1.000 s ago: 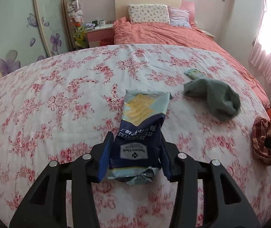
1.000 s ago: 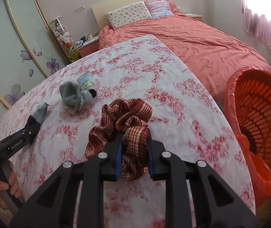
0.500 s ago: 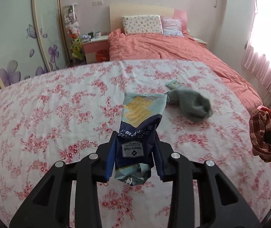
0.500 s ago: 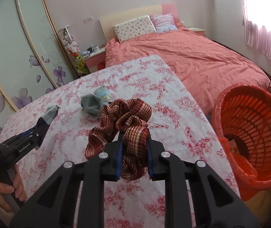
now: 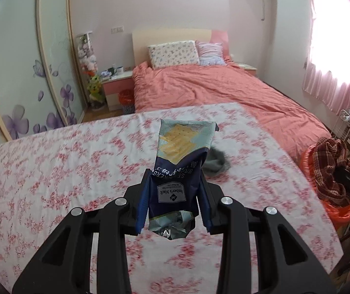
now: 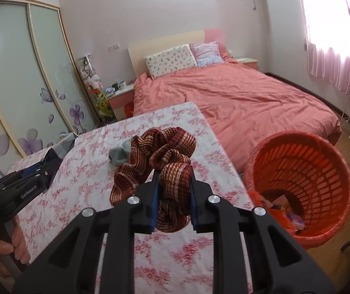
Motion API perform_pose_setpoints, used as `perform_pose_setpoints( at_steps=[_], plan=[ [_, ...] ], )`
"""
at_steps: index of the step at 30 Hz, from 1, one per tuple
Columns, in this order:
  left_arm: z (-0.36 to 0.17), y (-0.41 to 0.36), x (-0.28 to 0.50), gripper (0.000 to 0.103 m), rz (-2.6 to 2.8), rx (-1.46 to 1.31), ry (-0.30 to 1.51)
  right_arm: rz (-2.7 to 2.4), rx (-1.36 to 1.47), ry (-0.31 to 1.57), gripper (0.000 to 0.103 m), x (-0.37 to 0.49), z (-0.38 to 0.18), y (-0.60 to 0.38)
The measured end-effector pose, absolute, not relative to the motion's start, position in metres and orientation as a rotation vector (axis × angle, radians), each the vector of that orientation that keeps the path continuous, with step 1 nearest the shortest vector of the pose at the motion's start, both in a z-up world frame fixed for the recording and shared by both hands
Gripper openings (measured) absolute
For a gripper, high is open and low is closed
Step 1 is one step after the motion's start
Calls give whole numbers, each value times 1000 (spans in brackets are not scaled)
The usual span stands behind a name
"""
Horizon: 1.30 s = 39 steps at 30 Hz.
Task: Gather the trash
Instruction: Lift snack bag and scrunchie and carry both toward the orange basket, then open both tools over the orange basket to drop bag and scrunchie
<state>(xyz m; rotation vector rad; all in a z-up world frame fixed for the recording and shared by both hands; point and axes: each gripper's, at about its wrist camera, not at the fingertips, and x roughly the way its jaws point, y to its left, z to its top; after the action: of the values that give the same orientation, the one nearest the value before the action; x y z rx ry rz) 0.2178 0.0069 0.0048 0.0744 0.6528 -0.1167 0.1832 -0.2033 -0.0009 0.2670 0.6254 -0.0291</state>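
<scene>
Blue-teal crinkled cracker wrapper (image 5: 179,171) clamped in my left claw (image 5: 173,203), half hiding grey sock (image 5: 215,164); right claw (image 6: 172,196) pinches red-brown striped scrunchie (image 6: 155,156) near orange plastic basket (image 6: 322,161).

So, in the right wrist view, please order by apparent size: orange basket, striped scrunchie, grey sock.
1. orange basket, largest.
2. striped scrunchie; it is near the camera in the right gripper, so it looks bigger.
3. grey sock, partly hidden.
</scene>
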Motion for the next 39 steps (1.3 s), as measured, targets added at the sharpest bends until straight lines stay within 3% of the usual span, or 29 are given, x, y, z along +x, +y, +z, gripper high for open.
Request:
perform_pose_setpoints(
  at_steps=[21, 36, 39],
  plan=[
    [26, -114, 189, 36, -388, 120, 587, -264, 288, 487, 21, 121, 19, -310],
    [-18, -234, 209, 36, -602, 146, 701, -390, 393, 530, 21, 127, -22, -407],
    [-28, -253, 211, 39, -632, 157, 731, -399, 405, 548, 28, 135, -31, -421]
  ],
)
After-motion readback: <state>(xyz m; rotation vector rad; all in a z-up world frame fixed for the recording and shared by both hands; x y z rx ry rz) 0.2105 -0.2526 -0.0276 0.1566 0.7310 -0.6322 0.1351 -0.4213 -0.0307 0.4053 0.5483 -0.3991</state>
